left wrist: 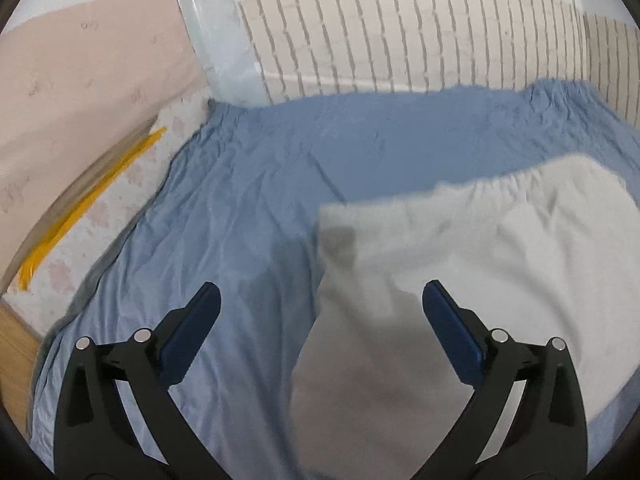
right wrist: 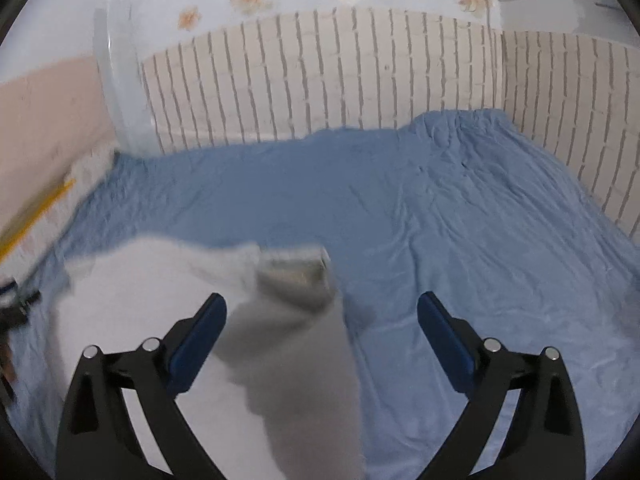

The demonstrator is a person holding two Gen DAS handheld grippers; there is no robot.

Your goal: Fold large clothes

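Left hand-held gripper (jaws wide) over white garment; blue sheet beneath

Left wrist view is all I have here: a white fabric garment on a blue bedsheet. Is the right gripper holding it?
Observer: No. The right gripper is open, nothing pinched; the white fabric garment lies below it.
Operator: What is on its far corner?
Observer: A grey folded part at the edge.
Operator: Is there free sheet to the right?
Observer: Yes, wrinkled blue bedsheet reaches the white slatted wall panel.
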